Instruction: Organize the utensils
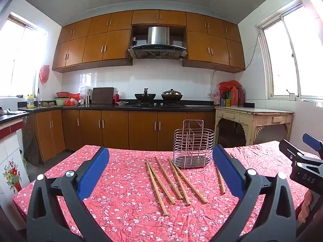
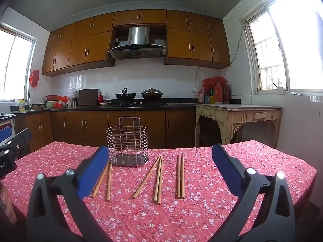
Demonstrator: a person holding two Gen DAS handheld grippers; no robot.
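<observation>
Rack [image 2: 127, 145] upright on bench [image 2: 201, 211], far side; chopsticks [image 2: 159, 179] flat on bench just before it, fanned left to right; counter [image 2: 141, 105] well behind.

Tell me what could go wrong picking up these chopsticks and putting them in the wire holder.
The chopsticks lie flat and close together on the wrinkled cloth, so a pinch may catch two or snag fabric. The wire basket looks light and is not held, so a push could tip it.

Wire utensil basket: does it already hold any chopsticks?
No, the wire utensil basket stands empty while the chopsticks all lie flat on the floral tablecloth in front of it.
</observation>
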